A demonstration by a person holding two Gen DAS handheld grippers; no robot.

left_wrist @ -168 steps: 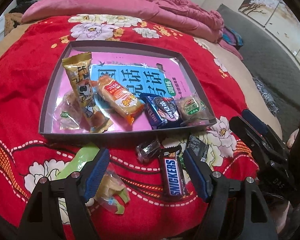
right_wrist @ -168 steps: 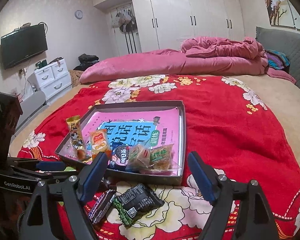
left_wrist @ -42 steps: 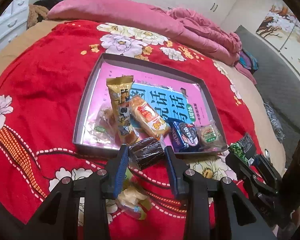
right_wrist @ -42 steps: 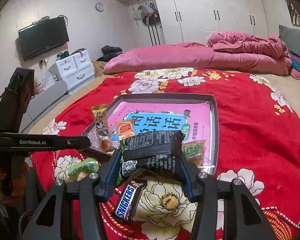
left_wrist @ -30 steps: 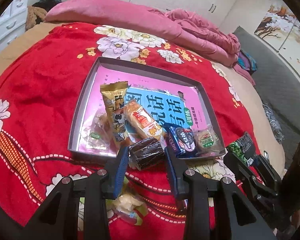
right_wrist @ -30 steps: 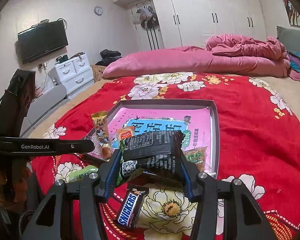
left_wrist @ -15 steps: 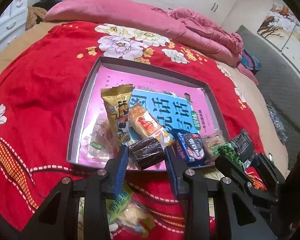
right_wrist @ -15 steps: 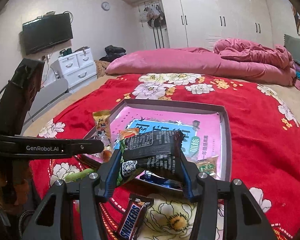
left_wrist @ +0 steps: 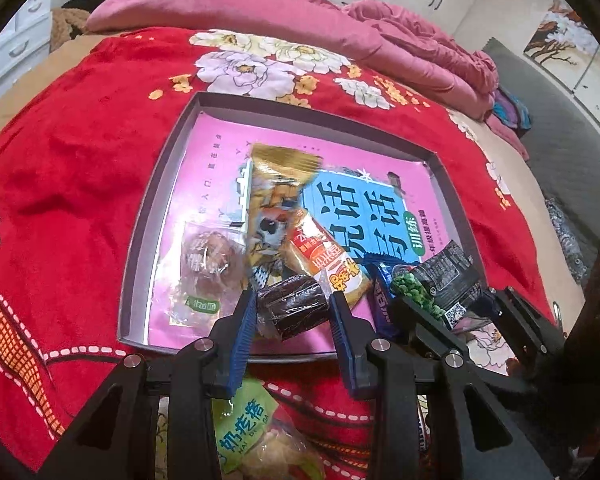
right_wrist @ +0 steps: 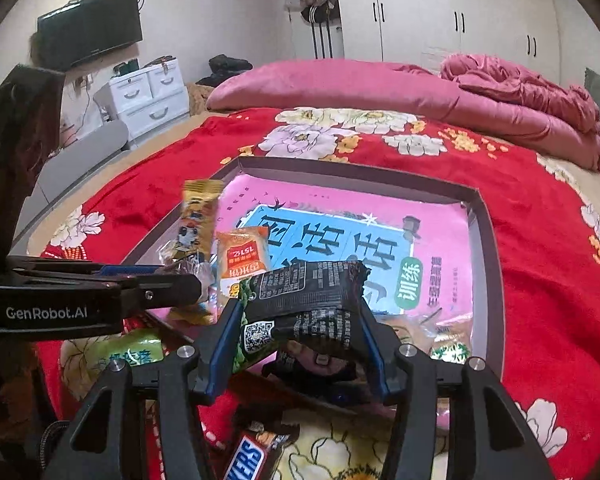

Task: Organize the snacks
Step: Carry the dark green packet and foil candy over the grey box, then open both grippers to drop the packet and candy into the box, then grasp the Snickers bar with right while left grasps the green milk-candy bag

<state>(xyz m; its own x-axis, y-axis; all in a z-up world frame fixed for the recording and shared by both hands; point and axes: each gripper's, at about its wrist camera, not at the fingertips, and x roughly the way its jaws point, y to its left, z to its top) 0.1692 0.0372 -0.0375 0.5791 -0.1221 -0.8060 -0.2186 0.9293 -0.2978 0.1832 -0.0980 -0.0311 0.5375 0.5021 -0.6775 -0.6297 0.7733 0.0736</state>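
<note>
Roughly midway: the left gripper [left_wrist: 293, 312] pinches a dark wrapped cake [left_wrist: 292, 306] over the near edge of the tray [left_wrist: 140, 256], and the right gripper [right_wrist: 298, 320] clamps a black pea packet [right_wrist: 306, 292] just short of it. Several snacks already lie beyond the fingers inside the tray. Below both grippers, a Snickers bar [right_wrist: 246, 458] and a green packet [left_wrist: 246, 420] still wait on the red blanket [left_wrist: 72, 152].

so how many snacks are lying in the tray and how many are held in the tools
lying in the tray: 5 (clear pastry, gold packet, orange packet, blue packet, green-label pastry)
held in the tools: 2 (brown cake, left tool; pea packet, right tool)
total: 7
</note>
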